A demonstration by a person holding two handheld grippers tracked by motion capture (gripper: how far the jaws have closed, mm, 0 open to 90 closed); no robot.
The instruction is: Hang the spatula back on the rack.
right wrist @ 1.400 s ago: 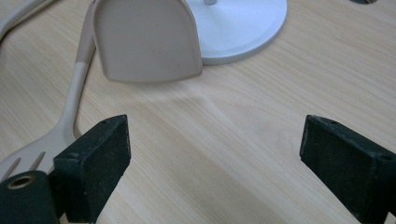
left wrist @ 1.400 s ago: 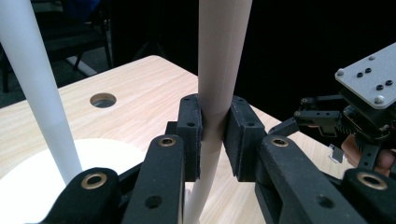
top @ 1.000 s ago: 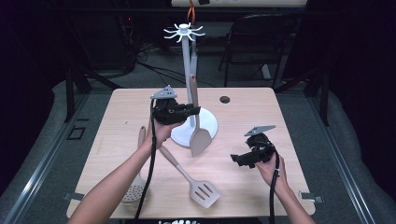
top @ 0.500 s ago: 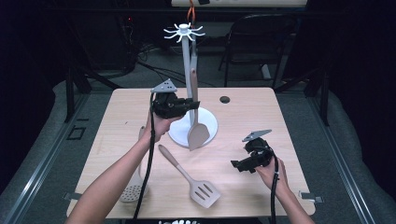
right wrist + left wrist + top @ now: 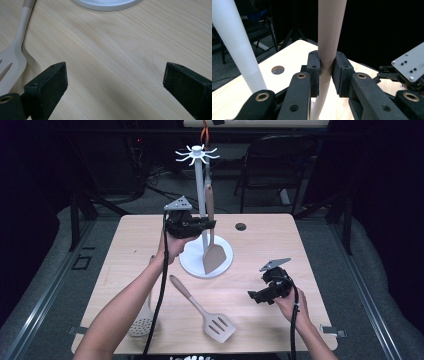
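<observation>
My left gripper point(image 5: 325, 72) clamps the beige flat-bladed spatula's handle point(image 5: 329, 32) upright to hook it on the white spoked rack point(image 5: 198, 155); right gripper point(image 5: 115, 82) idles wide, empty.

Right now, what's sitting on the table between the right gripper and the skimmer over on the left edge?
In the high view, a slotted turner lies diagonally on the table between the right gripper and the skimmer; otherwise bare wood.
</observation>
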